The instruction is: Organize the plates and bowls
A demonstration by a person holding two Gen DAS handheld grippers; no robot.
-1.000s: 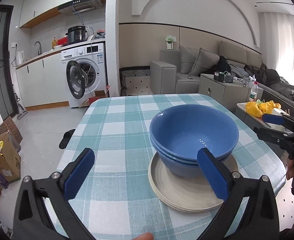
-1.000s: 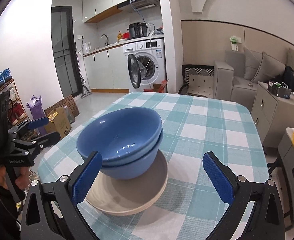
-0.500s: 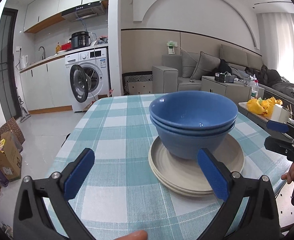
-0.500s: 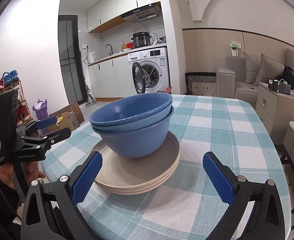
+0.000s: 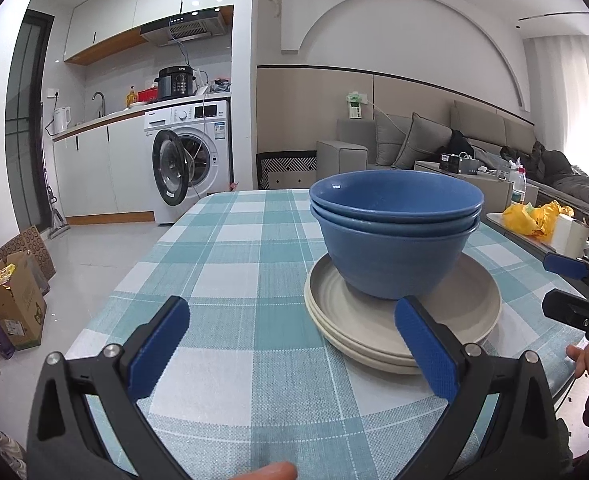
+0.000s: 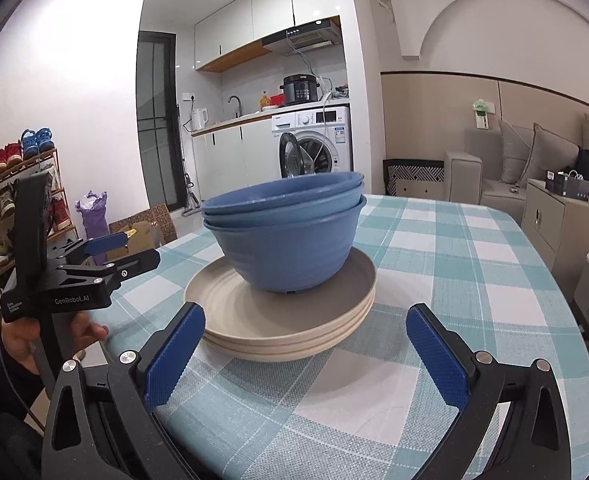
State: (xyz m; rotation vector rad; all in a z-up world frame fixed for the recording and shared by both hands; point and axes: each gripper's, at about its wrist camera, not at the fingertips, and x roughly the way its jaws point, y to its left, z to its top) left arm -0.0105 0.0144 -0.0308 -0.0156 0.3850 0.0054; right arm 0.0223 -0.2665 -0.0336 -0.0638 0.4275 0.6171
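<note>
Nested blue bowls stand on a stack of beige plates on the checked tablecloth. My left gripper is open, low over the near table edge, with its right finger just in front of the plates' rim. My right gripper is open too, level with the plate stack and a little short of it. Nothing is held by either. The other gripper shows at the frame edge in each view, as the right gripper and the left gripper.
A side table with a yellow bag stands right of the table. Beyond are a washing machine, a sofa and a grey cabinet. A shoe rack and a cardboard box stand on the left.
Both grippers have dropped from looking down into the bowls to almost table height, and stayed open. The bowls and plates have not moved.
</note>
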